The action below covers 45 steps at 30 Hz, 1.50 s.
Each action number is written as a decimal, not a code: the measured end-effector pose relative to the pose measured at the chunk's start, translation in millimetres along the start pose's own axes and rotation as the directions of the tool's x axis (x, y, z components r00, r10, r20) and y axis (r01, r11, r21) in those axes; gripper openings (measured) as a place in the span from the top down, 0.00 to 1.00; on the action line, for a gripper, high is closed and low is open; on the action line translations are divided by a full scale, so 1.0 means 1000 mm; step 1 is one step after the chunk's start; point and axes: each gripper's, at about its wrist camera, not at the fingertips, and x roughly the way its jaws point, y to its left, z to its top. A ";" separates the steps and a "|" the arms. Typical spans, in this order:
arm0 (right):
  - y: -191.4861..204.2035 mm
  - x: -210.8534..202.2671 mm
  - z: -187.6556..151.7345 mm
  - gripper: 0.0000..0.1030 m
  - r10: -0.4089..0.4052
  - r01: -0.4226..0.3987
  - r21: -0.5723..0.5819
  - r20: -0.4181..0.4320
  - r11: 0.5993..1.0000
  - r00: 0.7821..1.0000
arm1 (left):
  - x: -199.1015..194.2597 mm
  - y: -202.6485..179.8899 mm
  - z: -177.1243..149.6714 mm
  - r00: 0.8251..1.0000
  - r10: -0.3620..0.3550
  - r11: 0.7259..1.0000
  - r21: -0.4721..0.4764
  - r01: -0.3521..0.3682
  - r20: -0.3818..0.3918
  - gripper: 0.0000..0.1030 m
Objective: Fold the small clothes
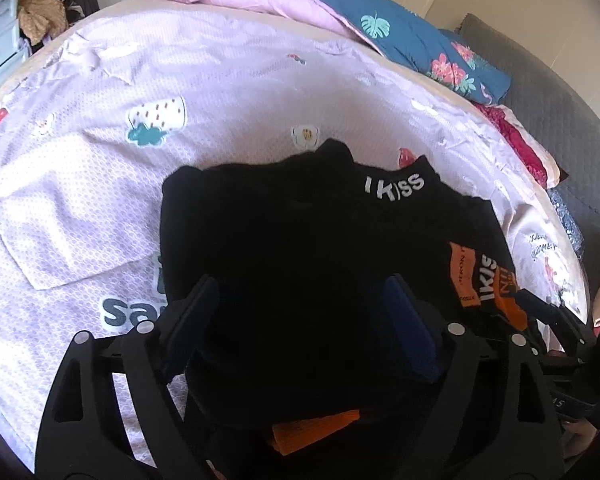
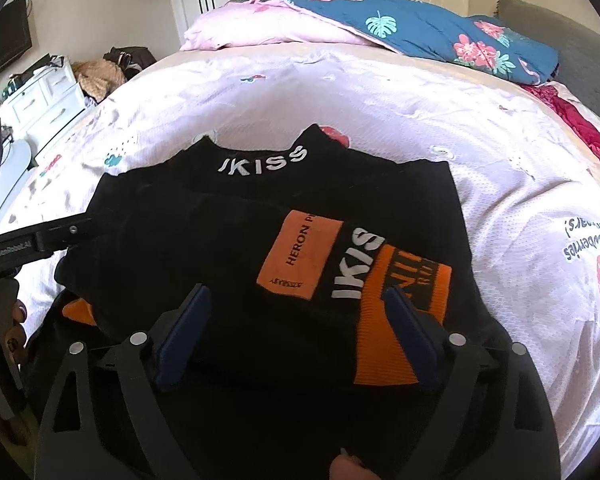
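Pink bedsheet (image 2: pixel 380 120), folded black garment (image 2: pixel 228 240) collar pointing away, left gripper (image 1: pixel 300 312) and right gripper (image 2: pixel 296 320) fingers apart.

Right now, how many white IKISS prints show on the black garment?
2. One on the collar at the far edge of the black garment; one running up beside the orange patch, near the right gripper. More may hide inside folds.
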 end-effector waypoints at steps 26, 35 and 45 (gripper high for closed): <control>-0.038 -0.061 0.011 0.04 -0.025 0.017 0.082 0.102 0.997 0.994 | -0.046 -0.029 0.000 0.992 0.074 0.995 0.057 -0.080 0.101 0.09; -0.043 -0.087 0.012 0.04 -0.011 -0.001 0.087 0.142 0.996 0.990 | -0.075 -0.037 -0.005 0.985 0.086 0.995 0.041 -0.093 0.150 0.09; -0.038 -0.109 0.012 0.04 0.020 -0.034 0.074 0.176 0.997 0.984 | -0.117 -0.041 -0.013 0.973 0.096 0.995 0.012 -0.100 0.209 0.09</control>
